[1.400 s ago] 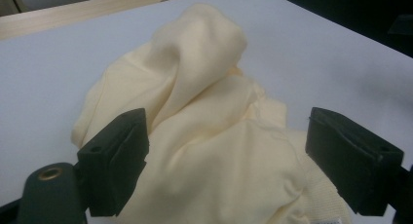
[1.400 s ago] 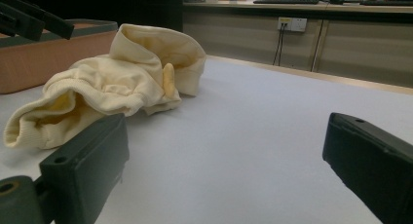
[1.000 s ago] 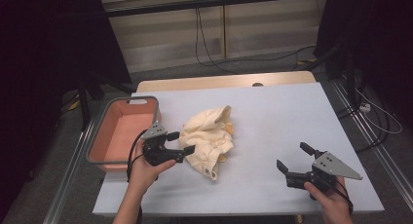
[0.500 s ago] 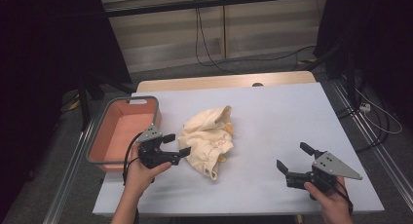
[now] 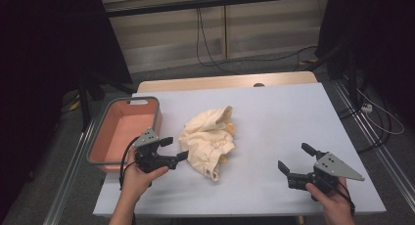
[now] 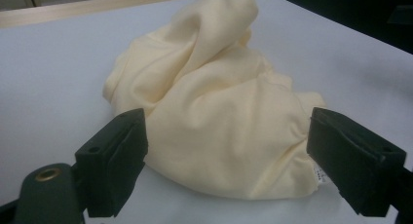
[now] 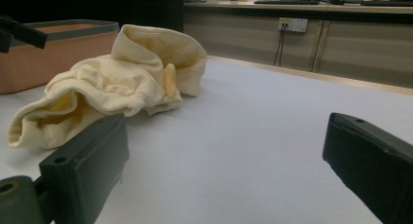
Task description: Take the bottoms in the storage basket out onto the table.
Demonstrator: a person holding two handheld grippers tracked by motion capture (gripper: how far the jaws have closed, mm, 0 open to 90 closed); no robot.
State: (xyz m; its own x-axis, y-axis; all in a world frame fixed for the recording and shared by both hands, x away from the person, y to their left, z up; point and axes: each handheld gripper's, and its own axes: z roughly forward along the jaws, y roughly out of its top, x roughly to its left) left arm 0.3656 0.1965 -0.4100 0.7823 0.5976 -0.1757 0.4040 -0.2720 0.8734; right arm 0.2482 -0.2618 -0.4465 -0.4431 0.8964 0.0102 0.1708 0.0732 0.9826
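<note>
A crumpled cream cloth (image 5: 208, 139) lies in a heap near the middle of the pale table (image 5: 274, 117). My left gripper (image 5: 176, 147) hovers just at the cloth's left edge, jaws open and pointing at it. In the left gripper view the cloth (image 6: 209, 97) bulges ahead of the left gripper (image 6: 234, 163), whose two black pads do not press on it. My right gripper (image 5: 292, 156) stands open near the table's front right, well apart from the cloth. In the right gripper view, the right gripper (image 7: 224, 175) has nothing between its jaws, and the cloth (image 7: 122, 83) lies farther off to the left.
A salmon-coloured basket (image 5: 98, 142) with a grey rim sits at the table's left edge, just behind my left hand, and its wall (image 7: 44, 53) also shows beyond the cloth. Cables hang on the wall behind the table. A metal rail runs along each side.
My left gripper has drawn back a little from the cloth's left edge, toward the near side. The cloth and the right gripper have stayed put.
</note>
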